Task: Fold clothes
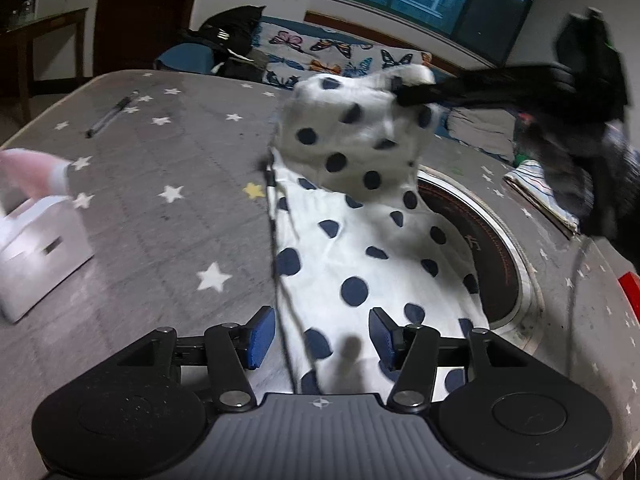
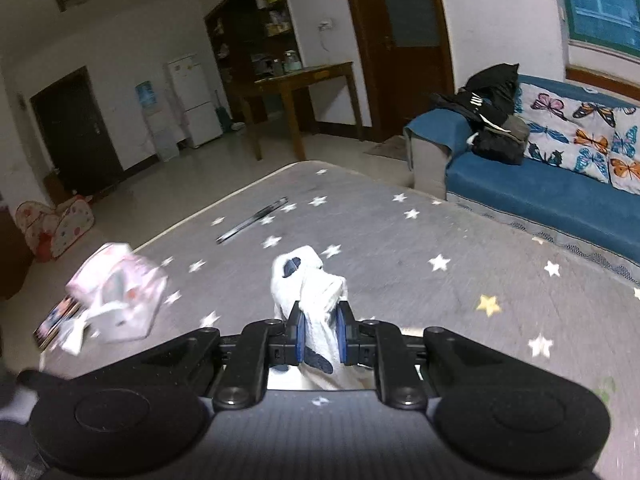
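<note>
Star-printed grey bench (image 1: 160,168) carries a polka-dot garment (image 1: 360,248), its far end lifted clear by the right tongs (image 2: 320,330), clamped on it for folding over; left tongs (image 1: 322,334) are held apart at the near hem.

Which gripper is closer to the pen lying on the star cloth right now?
Hard to call. The left gripper, open over the polka-dot garment, sees the pen far ahead-left. The right gripper, clamping the garment's end, also has it ahead-left.
</note>
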Action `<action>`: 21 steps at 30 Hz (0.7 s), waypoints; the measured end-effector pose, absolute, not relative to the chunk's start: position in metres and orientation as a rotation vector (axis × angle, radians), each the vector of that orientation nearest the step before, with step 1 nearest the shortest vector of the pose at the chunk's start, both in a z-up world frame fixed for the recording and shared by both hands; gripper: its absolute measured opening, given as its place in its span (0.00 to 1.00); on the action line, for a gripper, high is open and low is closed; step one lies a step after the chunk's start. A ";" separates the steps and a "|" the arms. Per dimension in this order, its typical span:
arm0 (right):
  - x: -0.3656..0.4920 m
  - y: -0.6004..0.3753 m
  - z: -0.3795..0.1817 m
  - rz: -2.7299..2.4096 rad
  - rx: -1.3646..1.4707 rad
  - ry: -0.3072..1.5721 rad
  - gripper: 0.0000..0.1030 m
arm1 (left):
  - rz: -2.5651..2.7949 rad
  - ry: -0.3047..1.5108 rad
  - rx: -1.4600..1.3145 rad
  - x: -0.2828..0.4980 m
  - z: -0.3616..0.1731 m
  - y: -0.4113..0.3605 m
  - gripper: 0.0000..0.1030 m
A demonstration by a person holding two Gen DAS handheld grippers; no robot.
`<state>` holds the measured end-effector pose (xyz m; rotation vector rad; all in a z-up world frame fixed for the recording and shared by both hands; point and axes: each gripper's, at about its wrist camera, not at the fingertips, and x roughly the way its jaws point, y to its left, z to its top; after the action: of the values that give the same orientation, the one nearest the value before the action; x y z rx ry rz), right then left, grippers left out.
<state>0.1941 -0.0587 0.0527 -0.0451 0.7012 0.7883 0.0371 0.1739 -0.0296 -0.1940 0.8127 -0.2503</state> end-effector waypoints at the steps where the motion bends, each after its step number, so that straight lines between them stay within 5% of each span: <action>1: 0.184 -0.060 0.055 0.796 -0.049 0.700 0.14 | -0.240 0.810 -0.195 0.033 -0.029 0.176 0.55; 21: 0.001 -0.082 0.063 1.049 -0.057 0.700 0.14 | -0.125 0.719 -0.207 -0.023 -0.006 0.208 0.61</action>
<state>0.0012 -0.0818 0.0628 -0.0572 0.7004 1.0488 -0.0233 0.2077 -0.0056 -0.2068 0.7189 -0.1247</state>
